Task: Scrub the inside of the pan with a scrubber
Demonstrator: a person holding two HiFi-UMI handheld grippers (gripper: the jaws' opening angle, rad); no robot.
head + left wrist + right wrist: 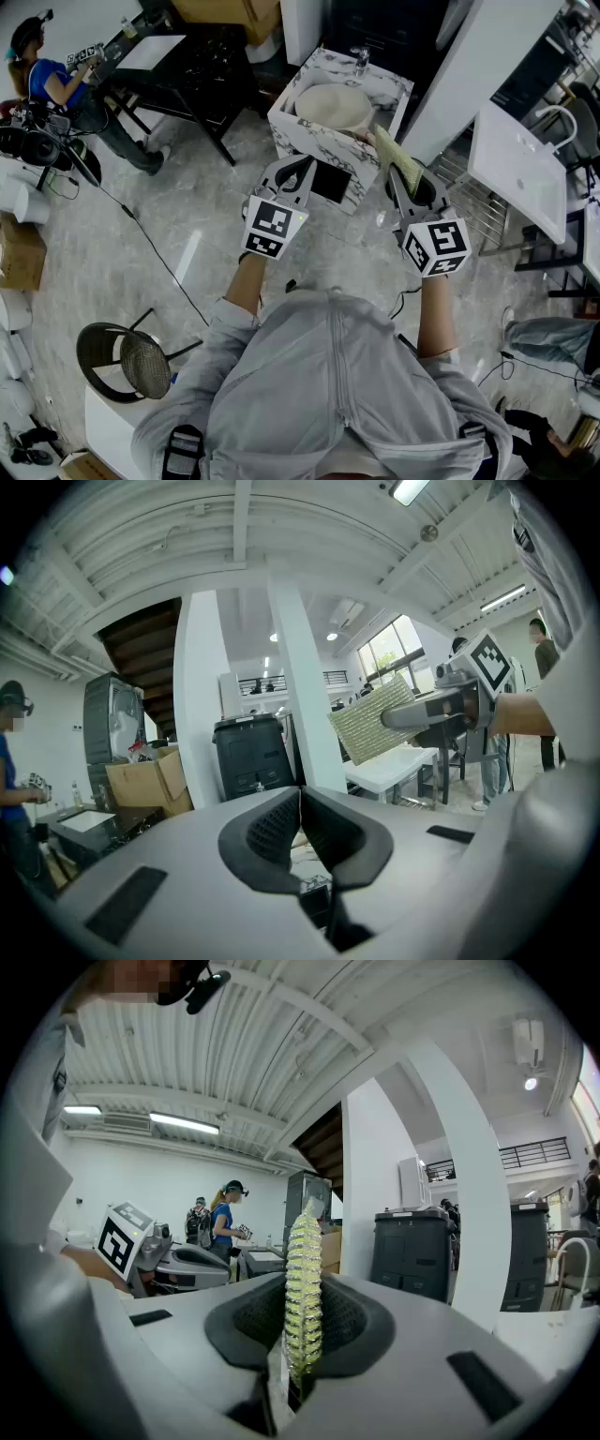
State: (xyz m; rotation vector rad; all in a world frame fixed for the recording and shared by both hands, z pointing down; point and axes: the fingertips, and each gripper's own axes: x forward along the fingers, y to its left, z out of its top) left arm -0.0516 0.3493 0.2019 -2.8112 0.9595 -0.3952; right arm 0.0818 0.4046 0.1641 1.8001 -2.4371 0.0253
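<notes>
**Scrubber gripped, pan not yet reached**

Your right gripper (pixel 405 184) has its fingers clenched on the scrubber (pixel 394 155), and it's a good bite. In the right gripper view the yellow-green pad stands edge-on, pinched square between the two fingers, with much of its length sticking out past the tips. Your left gripper (pixel 298 169) is empty, its fingers pressed together on nothing. Both hang in the air, well apart from the work.

The pale round vessel I take for the pan (pixel 333 106) sits in the marble-patterned worktop (pixel 284 122) at twelve o'clock from you, beyond both grippers. Whether it's a pan or a basin I can't quite tell from here.

So the step in hand, as I read it, is the approach. Carry the scrubber toward eleven o'clock and down, and roll your right wrist so its broad face, not its thin edge, meets the inside. That pad looks soft and will likely fold if you push on the tip, so keep the pressure close to the fingers. Consider opening the left fingers to steady the rim at nine o'clock. Otherwise the vessel may skate as you scrub.
</notes>
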